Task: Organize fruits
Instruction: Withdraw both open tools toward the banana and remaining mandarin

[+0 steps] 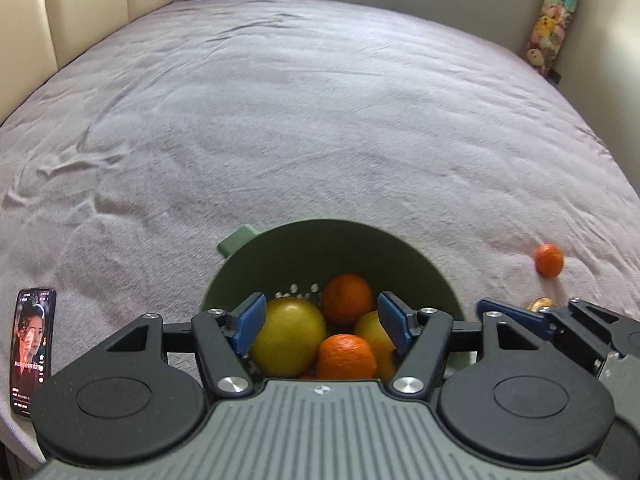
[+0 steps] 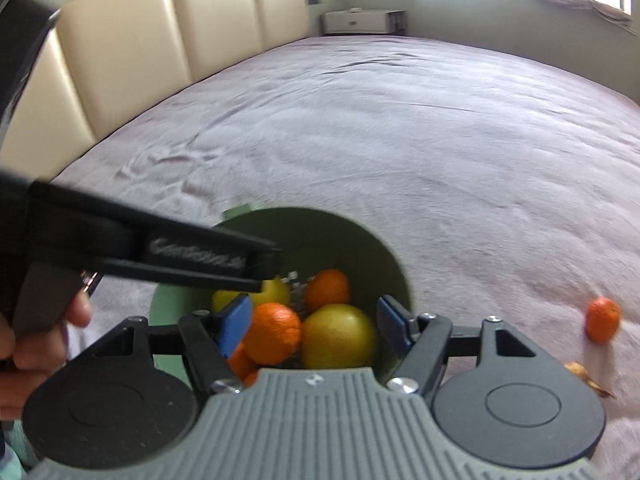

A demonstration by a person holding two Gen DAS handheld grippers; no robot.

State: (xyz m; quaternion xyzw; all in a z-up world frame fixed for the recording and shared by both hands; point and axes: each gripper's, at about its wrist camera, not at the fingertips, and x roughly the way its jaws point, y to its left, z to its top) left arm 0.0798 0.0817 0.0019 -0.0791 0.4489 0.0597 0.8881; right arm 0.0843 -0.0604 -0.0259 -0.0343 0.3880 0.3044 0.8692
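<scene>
1. The green bowl [image 1: 332,248] sits on the bed near its front edge and holds most of the fruit: two large yellow fruits, one of them at [image 1: 288,336], and at least three oranges, one of them at [image 1: 347,356].
2. One loose orange [image 1: 549,260] lies on the bed to the right of the bowl, well apart from it. This looks like the piece not yet gathered.
3. The left tongs [image 1: 322,322] are spread wide over the bowl and grip nothing. The right tongs [image 2: 316,326] are also spread and empty, hanging over the bowl's near rim.
4. Handling, as a guess: the loose orange is small, light and firm, with dimpled skin that should grip well. Being round, it may roll on the soft sheet if nudged. Closing the blue pads across its widest part, from either side, seems safest; a hard squeeze could bruise it.
5. A scrap of peel [image 2: 588,376] lies on the bed just in front of the loose orange and could be caught in the grip.
6. A phone [image 1: 34,344] with its screen lit rests at the front left edge of the bed, clear of the fruit.
7. In the right wrist view the other gripper's black body crosses the left of the bowl, so the two could bump over the rim.
</scene>
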